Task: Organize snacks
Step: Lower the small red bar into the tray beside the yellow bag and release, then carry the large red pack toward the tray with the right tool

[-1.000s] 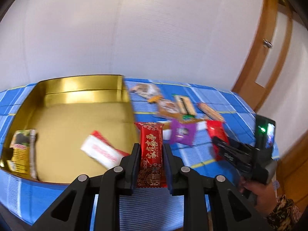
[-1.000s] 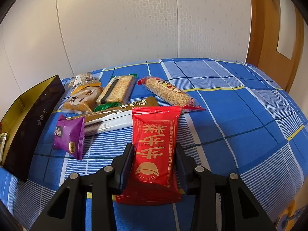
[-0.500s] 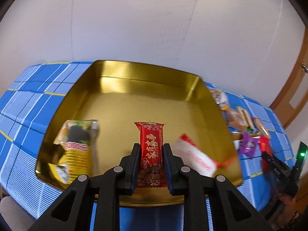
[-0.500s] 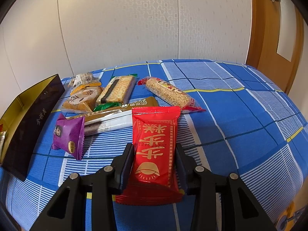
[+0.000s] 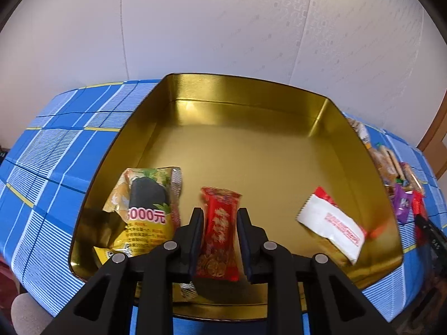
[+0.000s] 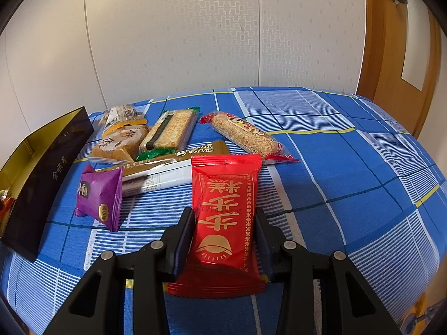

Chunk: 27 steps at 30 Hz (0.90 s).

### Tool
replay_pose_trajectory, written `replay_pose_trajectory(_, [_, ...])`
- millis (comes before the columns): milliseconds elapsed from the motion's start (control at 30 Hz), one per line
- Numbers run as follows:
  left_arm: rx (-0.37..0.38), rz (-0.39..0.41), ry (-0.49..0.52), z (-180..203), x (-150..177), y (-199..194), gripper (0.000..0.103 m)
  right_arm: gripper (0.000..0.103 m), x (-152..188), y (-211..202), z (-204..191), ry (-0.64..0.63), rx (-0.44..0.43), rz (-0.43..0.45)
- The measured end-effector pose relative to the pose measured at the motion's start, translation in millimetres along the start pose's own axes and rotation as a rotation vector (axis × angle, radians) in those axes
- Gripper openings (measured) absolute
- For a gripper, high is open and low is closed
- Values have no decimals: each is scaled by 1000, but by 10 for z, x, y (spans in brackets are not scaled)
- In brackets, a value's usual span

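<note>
Low in the left wrist frame, the left gripper (image 5: 218, 233) pinches a narrow red snack bar (image 5: 219, 231) over the gold tin (image 5: 245, 89) — likely about to drop it between the yellow packet (image 5: 145, 209) and white packet (image 5: 331, 226). The right gripper (image 6: 223, 233) clamps a red cake packet (image 6: 226, 209) above the blue checked tablecloth (image 6: 349, 167), the loose snacks (image 6: 167, 136) upper left — white wall, wooden door (image 6: 396, 42) behind.

The left gripper (image 5: 219, 231) carried its red snack bar (image 5: 219, 227) over the gold tin (image 5: 251, 150), seemingly lower.

Red snack packet (image 6: 226, 212) in right claw (image 6: 225, 229)
</note>
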<state>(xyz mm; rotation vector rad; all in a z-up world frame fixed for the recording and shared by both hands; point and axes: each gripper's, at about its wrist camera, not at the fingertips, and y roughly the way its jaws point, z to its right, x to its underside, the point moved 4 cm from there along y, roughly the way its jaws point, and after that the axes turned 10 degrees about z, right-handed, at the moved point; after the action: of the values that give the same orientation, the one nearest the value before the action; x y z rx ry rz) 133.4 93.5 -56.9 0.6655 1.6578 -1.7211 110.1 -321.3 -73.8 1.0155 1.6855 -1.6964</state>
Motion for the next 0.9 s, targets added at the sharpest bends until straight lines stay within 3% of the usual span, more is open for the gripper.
replay_pose_trajectory(267, [-29, 34, 27, 4, -2, -98, 26, 42, 2, -5, 1, 1, 0, 0])
replay_pose_trajectory(900, [76, 101, 12, 329, 114, -625, 32, 39, -31, -194, 13, 88, -63, 51])
